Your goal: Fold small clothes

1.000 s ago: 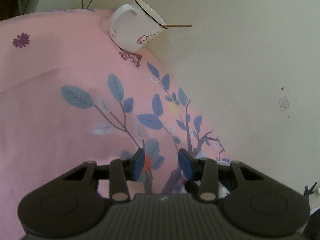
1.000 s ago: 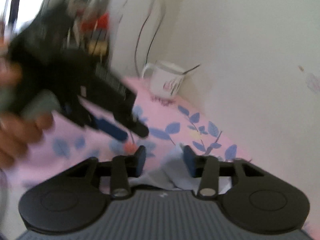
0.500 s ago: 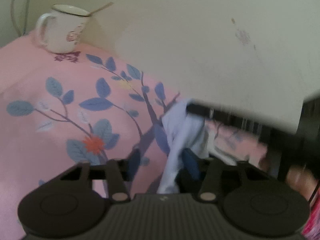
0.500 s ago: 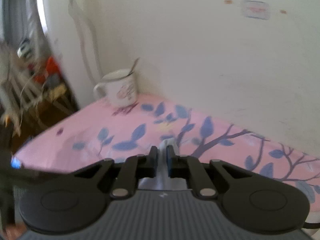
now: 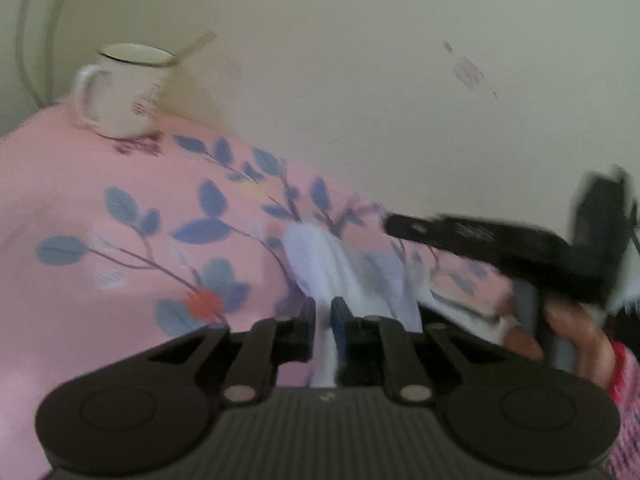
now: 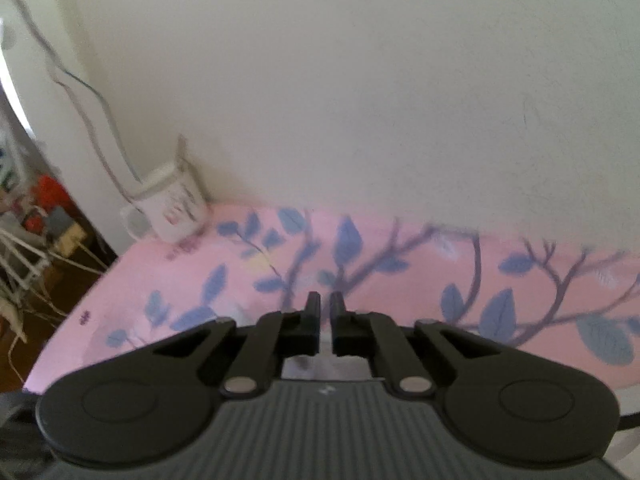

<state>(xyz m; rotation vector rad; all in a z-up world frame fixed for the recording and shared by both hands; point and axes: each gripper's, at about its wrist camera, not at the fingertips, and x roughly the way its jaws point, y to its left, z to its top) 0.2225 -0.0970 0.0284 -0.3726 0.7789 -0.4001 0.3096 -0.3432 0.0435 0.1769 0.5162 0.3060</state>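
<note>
A small pale lilac-white garment (image 5: 340, 272) lies bunched on the pink leaf-print cloth (image 5: 120, 240). My left gripper (image 5: 323, 316) is shut on a fold of it, which runs down between the fingers. My right gripper (image 5: 404, 226) shows in the left wrist view as a blurred black shape just right of the garment, held by a hand. In the right wrist view my right gripper (image 6: 325, 312) is nearly shut, and a bit of pale fabric (image 6: 320, 364) shows under the fingers; whether it is pinched I cannot tell.
A white enamel mug (image 5: 124, 88) with a spoon stands at the far left corner against the cream wall; it also shows in the right wrist view (image 6: 172, 206). The cloth's left edge drops to a cluttered floor (image 6: 36, 240). Cables run down the wall.
My left gripper was open over the cloth; now it is shut on the garment. My right gripper shut half a second ago and has swung rightward along the wall.
</note>
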